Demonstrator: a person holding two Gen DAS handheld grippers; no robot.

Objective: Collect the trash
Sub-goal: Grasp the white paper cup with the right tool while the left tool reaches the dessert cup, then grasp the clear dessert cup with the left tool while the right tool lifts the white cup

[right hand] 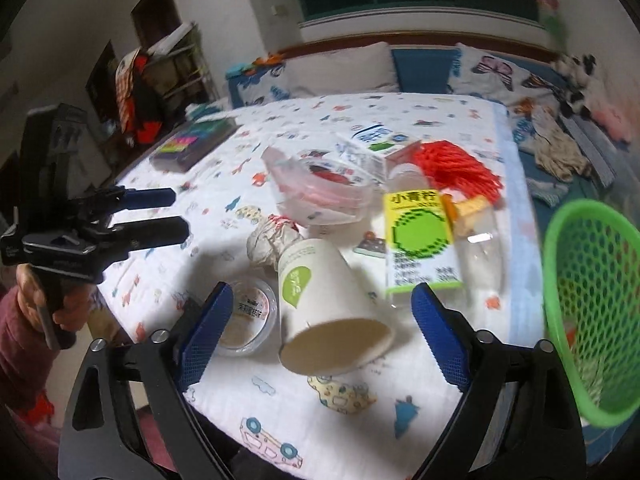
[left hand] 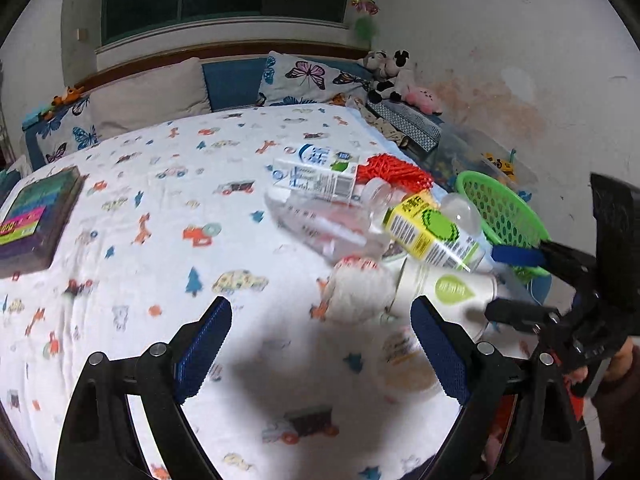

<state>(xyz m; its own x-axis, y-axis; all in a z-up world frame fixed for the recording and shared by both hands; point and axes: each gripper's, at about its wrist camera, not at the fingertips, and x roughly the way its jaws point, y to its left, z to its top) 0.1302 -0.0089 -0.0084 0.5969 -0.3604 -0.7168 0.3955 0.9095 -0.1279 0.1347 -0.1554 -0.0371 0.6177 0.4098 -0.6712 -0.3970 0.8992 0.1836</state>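
Note:
Trash lies on the patterned bed sheet (right hand: 400, 120): a tipped white paper cup (right hand: 324, 304), a yellow-green drink carton (right hand: 420, 236), a crumpled paper ball (right hand: 272, 240), a small lidded tub (right hand: 248, 316), a clear plastic bottle (right hand: 316, 192), a white-blue milk carton (right hand: 372, 144) and a red mesh bag (right hand: 460, 164). My right gripper (right hand: 320, 332) is open, its jaws either side of the cup, just above it. My left gripper (left hand: 320, 344) is open and empty over bare sheet, left of the pile; it also shows in the right wrist view (right hand: 176, 216). The cup (left hand: 452, 288) and carton (left hand: 428, 228) show in the left wrist view.
A green mesh basket (right hand: 588, 308) hangs at the bed's right edge, also in the left wrist view (left hand: 500, 208). A dark book (left hand: 36, 220) lies at the left of the bed. Pillows (left hand: 148, 96) and plush toys (left hand: 392, 76) line the headboard.

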